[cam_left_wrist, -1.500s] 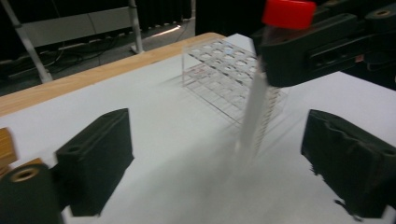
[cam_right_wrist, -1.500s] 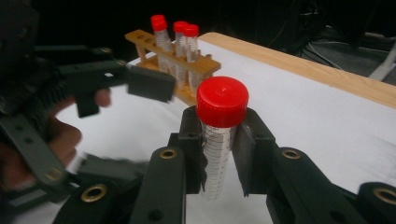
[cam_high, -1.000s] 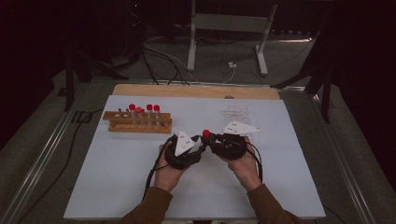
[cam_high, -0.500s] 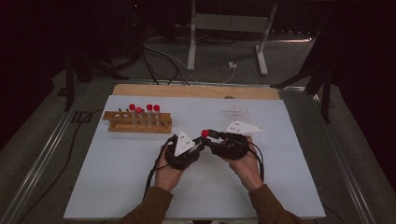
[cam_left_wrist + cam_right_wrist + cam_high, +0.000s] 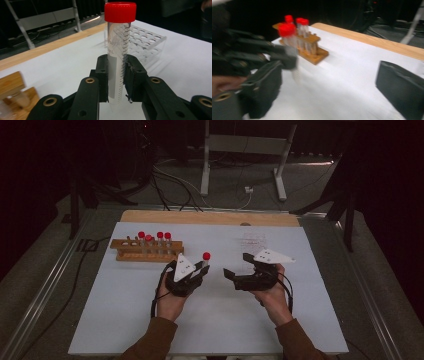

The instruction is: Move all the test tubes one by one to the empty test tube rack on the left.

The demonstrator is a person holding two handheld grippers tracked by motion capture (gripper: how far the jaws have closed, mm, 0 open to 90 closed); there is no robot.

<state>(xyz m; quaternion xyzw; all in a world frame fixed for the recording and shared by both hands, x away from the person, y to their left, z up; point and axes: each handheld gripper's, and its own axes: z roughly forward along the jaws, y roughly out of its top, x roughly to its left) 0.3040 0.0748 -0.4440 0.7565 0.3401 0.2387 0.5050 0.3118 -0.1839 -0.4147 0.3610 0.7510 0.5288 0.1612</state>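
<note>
The left claw (image 5: 116, 82) pinches a clear graduated plastic tube with a red screw cap (image 5: 117, 50) upright over mid-worktop; its own view reveals printed markings and a clear plastic rack (image 5: 145, 42) behind. The right claw (image 5: 235, 267), empty, has just been spreading. White worktop (image 5: 225, 320), wooden far edge, dark room. A wooden rack of red-capped tubes (image 5: 147, 249) stands toward the far left corner.

Tube (image 5: 117, 62): lower end hidden between the jaws of the left hand-held gripper (image 5: 116, 80), printed lettering partly covered. Wooden rack (image 5: 11, 87): blurred, cut off at the frame edge. Right gripper view: blurred throughout.
</note>
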